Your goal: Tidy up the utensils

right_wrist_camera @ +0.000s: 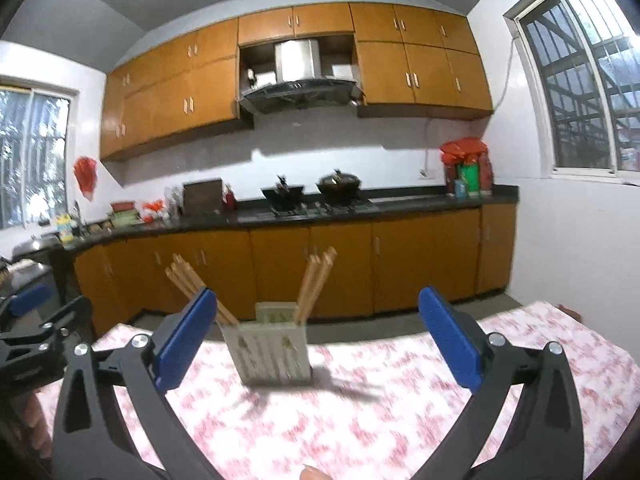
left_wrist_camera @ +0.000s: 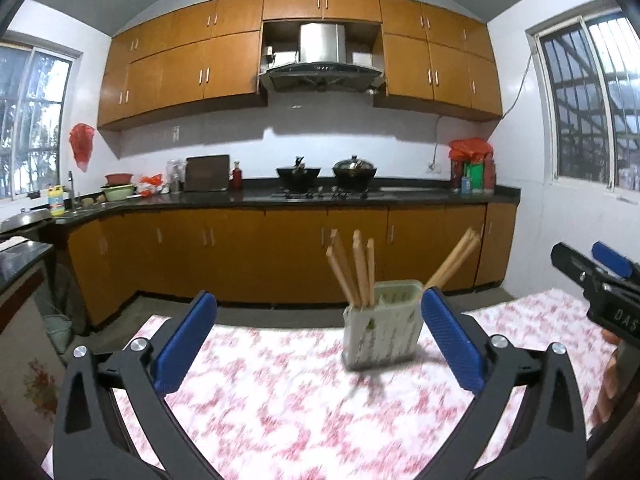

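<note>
Fingers of the left gripper, padded in blue, stand spread wide and released, with nothing between them. Seen from the left wrist, a pale slotted utensil holder stands upright on the counter, which wears a pink-and-white floral cloth. It sits at about one o'clock from the gap between the fingers, beyond their tips, and the right-hand finger overlaps its edge in the view; whether they touch cannot be told. Wooden chopsticks rise from the holder in two bunches: one leaning toward eleven o'clock, the other toward one o'clock. At three o'clock, at the frame's edge, the right gripper shows as a black body with a blue pad.

From the right wrist, the right gripper's own fingers are likewise spread and released, holding nothing. The holder lies at about eleven o'clock from their gap, just beyond the left-hand finger. At nine o'clock the left gripper appears at the frame's edge.

Behind the cloth-covered counter runs a kitchen worktop with a stove carrying two dark pots, wooden cabinets above and below, and a barred window at two o'clock.
</note>
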`<state>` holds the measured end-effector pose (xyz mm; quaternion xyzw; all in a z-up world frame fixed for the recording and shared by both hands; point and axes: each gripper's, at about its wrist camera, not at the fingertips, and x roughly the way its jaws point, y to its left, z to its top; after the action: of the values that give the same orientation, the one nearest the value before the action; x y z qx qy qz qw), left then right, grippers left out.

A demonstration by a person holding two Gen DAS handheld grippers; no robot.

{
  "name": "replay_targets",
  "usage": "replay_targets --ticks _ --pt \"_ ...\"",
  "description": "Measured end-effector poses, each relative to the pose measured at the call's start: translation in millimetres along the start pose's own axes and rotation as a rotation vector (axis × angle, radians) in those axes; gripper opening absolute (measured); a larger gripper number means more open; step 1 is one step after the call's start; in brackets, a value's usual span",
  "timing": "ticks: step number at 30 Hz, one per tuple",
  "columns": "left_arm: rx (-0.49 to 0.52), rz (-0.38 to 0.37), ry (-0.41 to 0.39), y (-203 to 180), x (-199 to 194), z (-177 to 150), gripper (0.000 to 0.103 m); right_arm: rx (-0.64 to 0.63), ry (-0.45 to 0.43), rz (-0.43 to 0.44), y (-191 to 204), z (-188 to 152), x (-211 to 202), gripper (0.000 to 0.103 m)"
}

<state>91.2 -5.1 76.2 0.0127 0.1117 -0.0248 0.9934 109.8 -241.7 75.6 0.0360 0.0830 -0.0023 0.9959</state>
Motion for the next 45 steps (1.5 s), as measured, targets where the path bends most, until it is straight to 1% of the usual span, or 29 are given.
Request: replay_targets --ticks 3,7,8,12,16,19,22,30,45 --pt "0.008 0.032 0.035 -1 -6 -20 0.101 0.003 0.028 -0.026 -2 -15 -12 0.099" --pt "-0.002 0.033 0.063 1 -14 -39 0.101 -0.023 0.05 -0.046 0 -28 -21 0.099" --pt "-0.003 0.027 0.069 0 -15 -42 0.101 -0.041 0.071 -0.055 2 -34 -23 0.099" --pt "0.002 0.003 0.094 -3 -21 -52 0.101 -0.059 0.105 -0.034 6 -49 -30 0.099" --pt "0.013 0.017 0.089 -7 -29 -65 0.101 -0.045 0.087 -0.062 5 -69 -42 0.099" --pt "0.012 0.023 0.099 -7 -33 -75 0.101 -0.036 0.12 -0.037 3 -81 -45 0.099" --pt "0.008 0.032 0.124 -6 -33 -84 0.101 -0.044 0.147 -0.034 2 -89 -45 0.099" --pt "0.007 0.031 0.17 -7 -34 -98 0.101 -0.042 0.215 -0.018 8 -107 -41 0.099" --pt "-0.013 0.024 0.213 -8 -31 -105 0.101 -0.025 0.257 -0.026 4 -115 -37 0.099"
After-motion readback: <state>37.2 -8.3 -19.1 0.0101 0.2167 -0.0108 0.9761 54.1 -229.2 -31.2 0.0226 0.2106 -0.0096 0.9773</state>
